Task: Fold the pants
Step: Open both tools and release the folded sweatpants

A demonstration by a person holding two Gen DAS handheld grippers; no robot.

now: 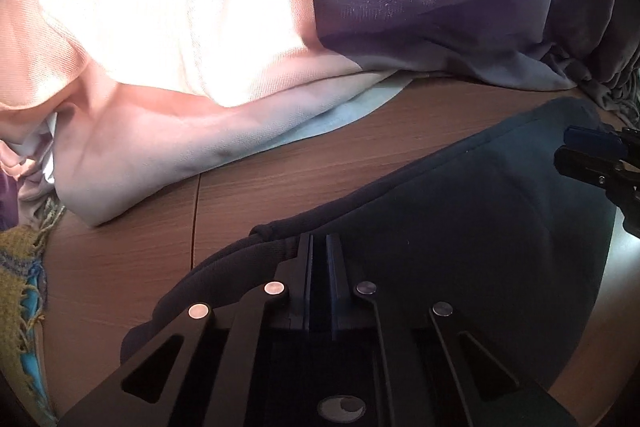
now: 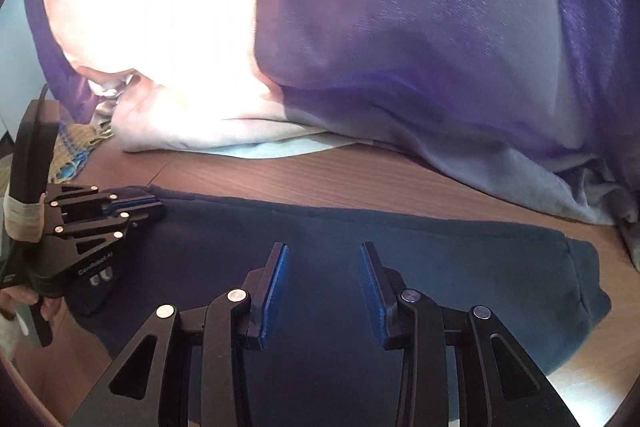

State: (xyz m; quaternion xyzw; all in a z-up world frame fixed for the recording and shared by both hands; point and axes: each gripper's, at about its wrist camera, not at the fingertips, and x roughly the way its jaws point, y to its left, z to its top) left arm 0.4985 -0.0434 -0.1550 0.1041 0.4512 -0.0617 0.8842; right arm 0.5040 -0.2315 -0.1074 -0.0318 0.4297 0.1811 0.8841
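The dark navy pants (image 2: 360,251) lie folded on the wooden table (image 2: 320,179); they also show in the left wrist view (image 1: 460,211). My left gripper (image 1: 319,241) is shut on the pants' rolled left edge; it also shows at the left of the right wrist view (image 2: 154,205). My right gripper (image 2: 324,251) is open, hovering over the middle of the pants with nothing between its blue pads (image 2: 276,283). Its tip shows at the right edge of the left wrist view (image 1: 580,147).
A purple and pale pink curtain (image 2: 400,47) hangs behind the table and bunches on its far edge, brightly backlit. A yellow and blue fringed cloth (image 1: 20,287) lies at the table's left. A light blue sheet (image 2: 276,149) peeks from under the curtain.
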